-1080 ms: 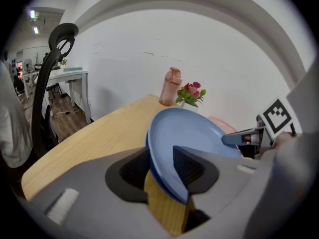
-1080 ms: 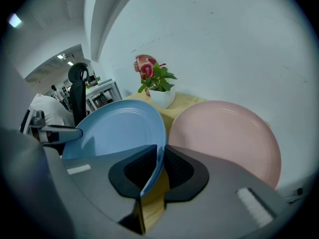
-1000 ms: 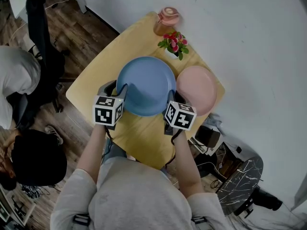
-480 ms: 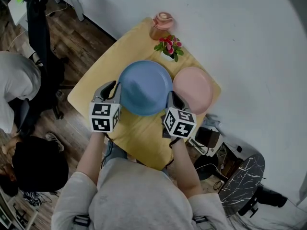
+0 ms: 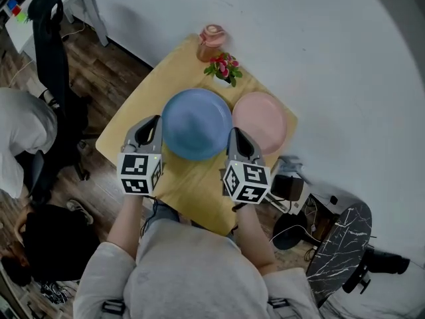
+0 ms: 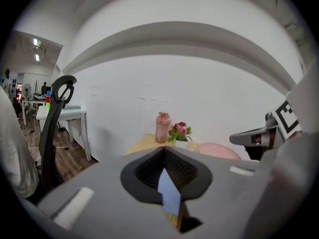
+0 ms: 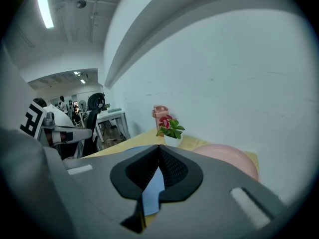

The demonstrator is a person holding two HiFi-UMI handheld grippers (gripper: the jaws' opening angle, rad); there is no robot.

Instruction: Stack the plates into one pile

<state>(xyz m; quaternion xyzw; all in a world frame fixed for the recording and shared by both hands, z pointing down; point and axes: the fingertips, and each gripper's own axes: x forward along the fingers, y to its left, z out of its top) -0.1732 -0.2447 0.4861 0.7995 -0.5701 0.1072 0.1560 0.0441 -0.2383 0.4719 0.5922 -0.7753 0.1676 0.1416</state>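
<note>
Both grippers hold a blue plate (image 5: 196, 121) roughly level above the yellow table (image 5: 136, 108). My left gripper (image 5: 158, 130) is shut on the plate's left rim. Its jaws have just been closing, with the rim between them. My right gripper (image 5: 234, 139) is shut on the right rim. In the left gripper view a blue sliver of plate (image 6: 170, 200) is pinched in the left gripper (image 6: 164, 166). The right gripper view likewise shows blue plate (image 7: 152, 190) in the right gripper (image 7: 159, 158). A pink plate (image 5: 260, 121) lies on the table to the right, also visible as pink plate (image 6: 219, 151) and pink plate (image 7: 224, 156).
At the table's far edge stand a pink bottle (image 5: 211, 40) and a small flower pot (image 5: 224, 67). A white wall runs behind. A black office chair (image 5: 50, 38) and a seated person (image 5: 20, 131) are at the left. A dark round stool (image 5: 335, 244) and cables sit at the lower right.
Both grippers have risen with the blue plate, lifting it off the table. The left gripper's jaws have closed on the plate's rim.
</note>
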